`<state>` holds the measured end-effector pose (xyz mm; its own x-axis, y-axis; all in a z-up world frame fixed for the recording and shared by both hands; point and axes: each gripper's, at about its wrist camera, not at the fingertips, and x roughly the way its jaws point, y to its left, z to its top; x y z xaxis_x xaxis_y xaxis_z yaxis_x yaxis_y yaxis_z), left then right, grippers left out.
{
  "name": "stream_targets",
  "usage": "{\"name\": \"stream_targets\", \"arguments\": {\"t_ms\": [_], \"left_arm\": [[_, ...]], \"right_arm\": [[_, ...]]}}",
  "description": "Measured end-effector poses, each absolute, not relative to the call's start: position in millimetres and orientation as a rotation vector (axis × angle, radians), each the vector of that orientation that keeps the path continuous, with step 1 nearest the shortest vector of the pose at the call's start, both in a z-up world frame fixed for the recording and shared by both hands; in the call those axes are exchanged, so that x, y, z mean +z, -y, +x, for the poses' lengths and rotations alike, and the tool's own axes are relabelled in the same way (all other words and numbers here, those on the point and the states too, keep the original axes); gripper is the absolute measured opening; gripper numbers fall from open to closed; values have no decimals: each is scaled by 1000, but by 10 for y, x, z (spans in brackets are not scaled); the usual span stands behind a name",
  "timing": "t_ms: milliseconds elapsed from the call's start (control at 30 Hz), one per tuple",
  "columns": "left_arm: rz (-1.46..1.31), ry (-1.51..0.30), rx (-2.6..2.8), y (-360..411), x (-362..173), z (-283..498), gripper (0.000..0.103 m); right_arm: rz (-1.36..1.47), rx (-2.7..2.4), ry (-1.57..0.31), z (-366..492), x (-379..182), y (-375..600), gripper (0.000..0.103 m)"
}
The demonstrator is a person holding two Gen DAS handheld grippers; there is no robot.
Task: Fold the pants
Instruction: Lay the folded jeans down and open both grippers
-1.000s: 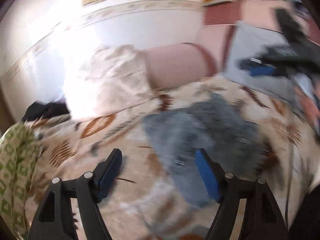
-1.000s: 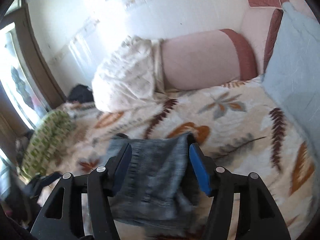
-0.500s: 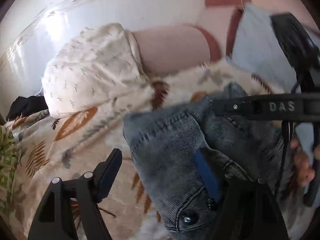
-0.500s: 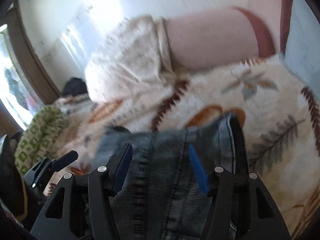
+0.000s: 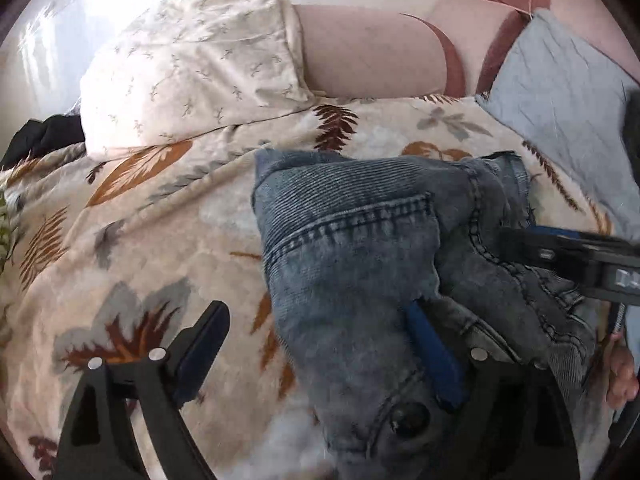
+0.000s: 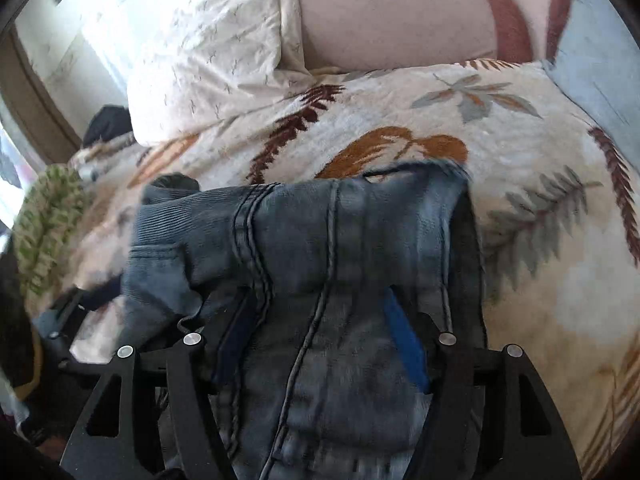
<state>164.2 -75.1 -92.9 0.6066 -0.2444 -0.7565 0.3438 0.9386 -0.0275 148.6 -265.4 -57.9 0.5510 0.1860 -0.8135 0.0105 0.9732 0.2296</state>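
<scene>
Blue denim pants (image 5: pixel 348 240) lie bunched on a leaf-patterned bedspread (image 5: pixel 160 240). My left gripper (image 5: pixel 316 312) is over their left edge and its jaws are opening. The denim drapes over its right blue pad (image 5: pixel 432 356), while its left finger (image 5: pixel 200 344) stands free above the bedspread. From the right, my right gripper (image 5: pixel 560 252) reaches onto the pants. In the right wrist view the pants (image 6: pixel 320 220) fill the gap of the right gripper (image 6: pixel 320 300). Its jaws are opening around the cloth, which covers the left finger.
A white pillow (image 5: pixel 192 64) and a pink bolster (image 5: pixel 372 52) lie at the bed's far end. A pale blue blanket (image 5: pixel 560 92) is at the right. Green patterned cloth (image 6: pixel 48 220) and a dark garment (image 5: pixel 40 136) lie at the left. Fingers of a hand (image 5: pixel 622 376) show at the right edge.
Both grippers have come down toward the bed, and the pants, which hung from the right gripper, now rest on the bedspread. Both pairs of jaws stand wider.
</scene>
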Motion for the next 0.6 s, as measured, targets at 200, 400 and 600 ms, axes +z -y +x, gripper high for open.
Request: {"name": "stream_targets", "arguments": {"t_ms": [200, 400, 600], "left_arm": [[231, -738, -354, 778, -592, 1155, 91], [440, -678, -323, 967, -819, 833, 91], [362, -733, -322, 884, -947, 939, 93]], "right_arm": [[164, 114, -894, 919, -251, 2636, 67], [98, 105, -947, 725, -402, 2536, 67], [76, 111, -970, 693, -560, 2520, 68]]}}
